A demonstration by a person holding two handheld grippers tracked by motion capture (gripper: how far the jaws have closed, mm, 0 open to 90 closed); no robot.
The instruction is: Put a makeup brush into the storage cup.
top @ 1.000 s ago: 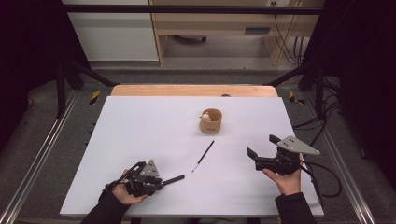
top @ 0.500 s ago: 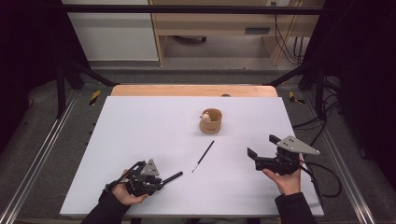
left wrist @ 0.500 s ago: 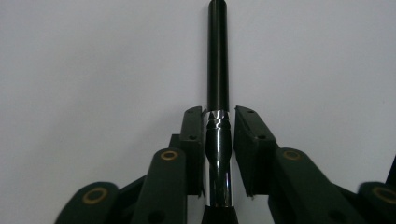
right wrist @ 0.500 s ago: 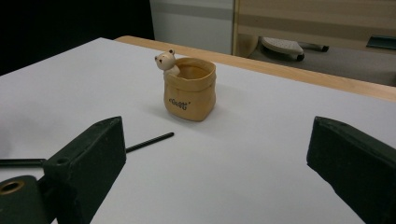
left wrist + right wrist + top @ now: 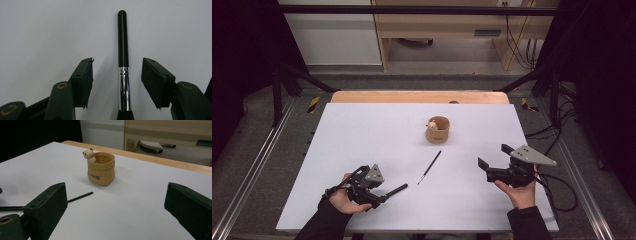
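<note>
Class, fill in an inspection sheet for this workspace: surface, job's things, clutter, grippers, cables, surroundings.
Surface: white tabletop, flat, with a wooden strip along its far edge.
Job's things: brush lying between the left fingers, black handle pointing away; thin black stick lying mid-table; tan pot upright, with a small bear at its rim.
Clutter: nothing seen.
Grippers: left gripper low over the table, jaws just been opening, pads clear of the brush; right gripper open, empty, facing the pot.
Cables: black cable trails from the right gripper off the table's right edge; more hang at the back right.
Surroundings: wooden bench behind, metal rail at the left, dark sides.
</note>
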